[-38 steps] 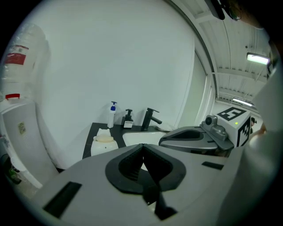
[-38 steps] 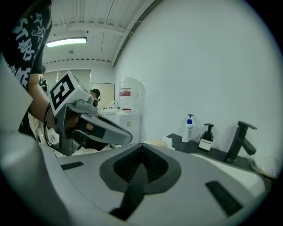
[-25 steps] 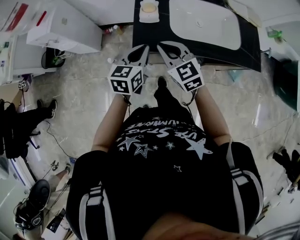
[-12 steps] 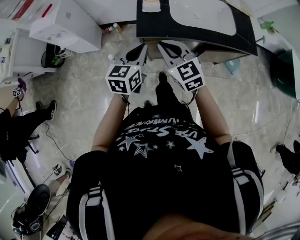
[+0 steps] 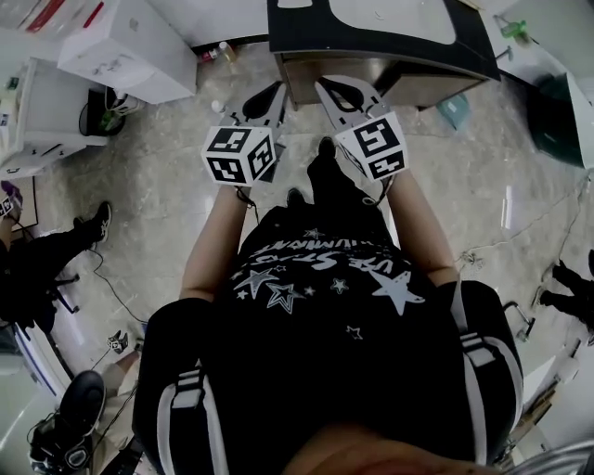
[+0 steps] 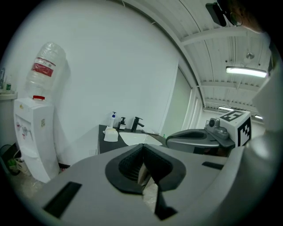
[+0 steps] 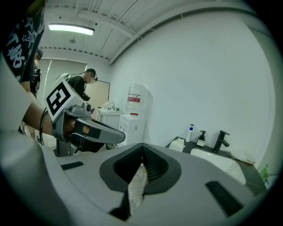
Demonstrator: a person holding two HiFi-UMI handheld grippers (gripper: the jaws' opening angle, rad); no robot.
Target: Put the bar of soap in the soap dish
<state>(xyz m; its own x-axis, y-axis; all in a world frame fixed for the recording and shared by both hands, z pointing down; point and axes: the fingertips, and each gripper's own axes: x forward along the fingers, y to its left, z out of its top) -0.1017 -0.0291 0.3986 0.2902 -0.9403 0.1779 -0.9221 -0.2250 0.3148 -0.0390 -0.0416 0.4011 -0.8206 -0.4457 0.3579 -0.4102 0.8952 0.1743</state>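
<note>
The black counter (image 5: 306,42) with a white basin (image 5: 390,14) lies at the top of the head view. On its left end stands a small white soap dish (image 6: 110,133), also visible in the right gripper view (image 7: 177,144). The bar of soap is too small to make out. My left gripper (image 5: 278,89) and right gripper (image 5: 325,85) are held side by side in front of the counter, pointing at it. Both are shut with nothing between the jaws. Each camera catches the other gripper: the right gripper (image 6: 199,137) and the left gripper (image 7: 95,128).
A black tap (image 6: 136,123) and pump bottles (image 6: 113,120) stand behind the dish. Left of the counter there is a water cooler (image 6: 33,137), with white boxes (image 5: 130,51) on the floor. One person stands at the left (image 5: 46,250). Cables run across the floor.
The counter has slid toward the top edge of the head view and its cabinet front now shows. The soap dish has almost left that view. Both grippers have stayed shut and side by side.
</note>
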